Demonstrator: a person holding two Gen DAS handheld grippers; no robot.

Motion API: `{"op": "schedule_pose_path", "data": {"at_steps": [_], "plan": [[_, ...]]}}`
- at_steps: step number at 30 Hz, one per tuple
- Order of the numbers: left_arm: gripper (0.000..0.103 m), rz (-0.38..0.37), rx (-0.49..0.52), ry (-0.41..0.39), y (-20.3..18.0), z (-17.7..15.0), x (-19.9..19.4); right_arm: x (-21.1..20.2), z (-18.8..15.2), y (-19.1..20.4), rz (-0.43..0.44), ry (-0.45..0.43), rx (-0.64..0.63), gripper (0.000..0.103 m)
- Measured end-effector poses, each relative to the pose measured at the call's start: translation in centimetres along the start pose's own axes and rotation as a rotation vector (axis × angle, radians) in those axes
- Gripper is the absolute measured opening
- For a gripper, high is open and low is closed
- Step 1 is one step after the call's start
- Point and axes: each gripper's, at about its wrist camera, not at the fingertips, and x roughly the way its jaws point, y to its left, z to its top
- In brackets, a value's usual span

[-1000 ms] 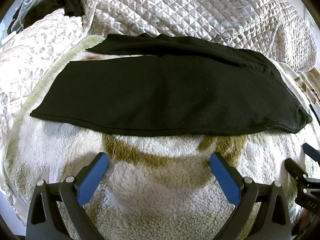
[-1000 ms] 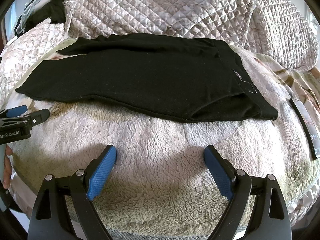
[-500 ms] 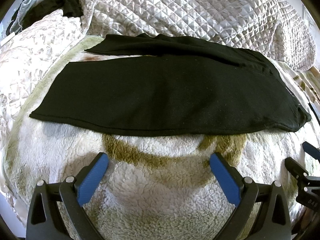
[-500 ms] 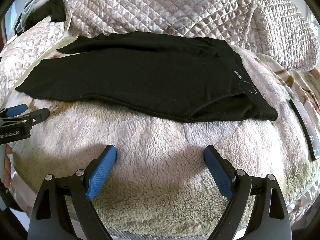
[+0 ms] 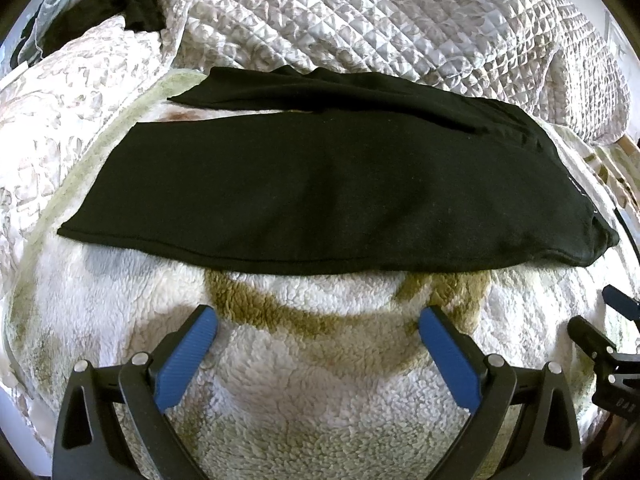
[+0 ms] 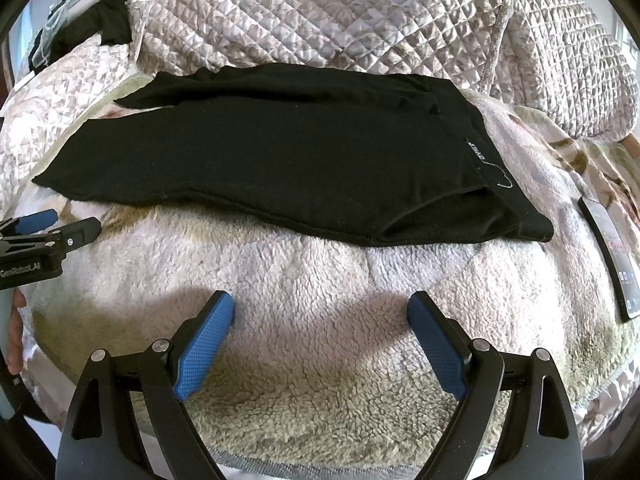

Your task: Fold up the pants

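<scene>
Meanwhile, my left hand-held gripper point(image 5: 318, 334) and right hand-held gripper point(image 6: 320, 320) hover spread and empty over the fluffy cream fleece blanket point(image 6: 320, 280), short of the black knit pants point(image 5: 320, 192) lying flat. Pinching one layer would skew my fold.

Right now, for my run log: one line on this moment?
left gripper open | right gripper open | black pants flat on fleece blanket, ungrasped
</scene>
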Motion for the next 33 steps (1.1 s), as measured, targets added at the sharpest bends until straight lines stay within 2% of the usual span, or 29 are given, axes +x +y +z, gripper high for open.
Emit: {"op": "schedule_pose_path", "data": {"at_steps": [17, 33], "plan": [[0.103, 0.005, -0.002, 0.003, -0.2, 0.2, 0.1, 0.0, 0.1, -0.1, 0.006, 0.002, 0.005, 0.089], [0.102, -0.022, -0.048, -0.020, 1.2, 0.5, -0.7, -0.8, 0.5, -1.3, 0.065, -0.026, 0.082, 0.089]]}}
